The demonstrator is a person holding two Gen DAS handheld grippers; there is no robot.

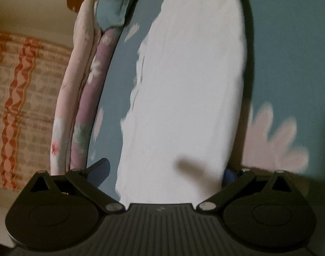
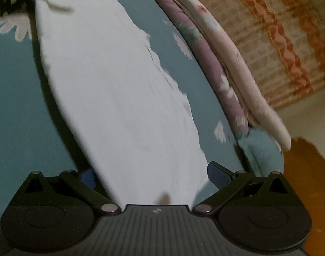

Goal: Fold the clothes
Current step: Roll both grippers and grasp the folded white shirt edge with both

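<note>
In the left wrist view, a patterned orange-and-cream curtain (image 1: pixel 19 98) hangs at the far left, then a rolled floral quilt (image 1: pixel 77 106) along the edge of the teal flowered bedsheet (image 1: pixel 290 53), and on that sheet lies the white garment (image 1: pixel 188 89), a long folded strip whose long axis runs straight away from the left gripper (image 1: pixel 166 170). Its near end sits between the two blue pads, which stand wide apart and press on nothing; the cloth is not held. In the right wrist view the same strip (image 2: pixel 102 81) stretches away from the right gripper (image 2: pixel 154 175), its other end between jaws spread equally wide, gripping nothing. Each hand is thus at one end of the strip, both tools tilted down toward the bed, so the coming fold likely turns on each gripper closing on its own end.
</note>
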